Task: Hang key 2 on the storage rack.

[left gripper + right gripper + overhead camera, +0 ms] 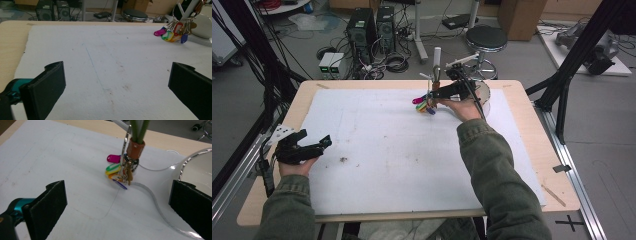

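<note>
A bunch of keys with pink, green, yellow, orange and blue tags (424, 104) hangs from a stand on a clear round base (486, 95) at the back middle of the white board. In the right gripper view the key bunch (119, 171) dangles from a metal ring and a brown collar, with the tags touching the board. My right gripper (434, 95) is just beside the bunch; its jaws stand wide open (117, 202) with nothing between them and the keys a little ahead. My left gripper (324, 142) rests open at the board's left edge, empty (116, 82), far from the keys (172, 33).
The white foam board (387, 150) covers most of the wooden table (532, 165). Beyond the far edge stand a black stool (486, 37) and computer towers (362, 27) among cables. A black frame strut (577, 55) rises at the right.
</note>
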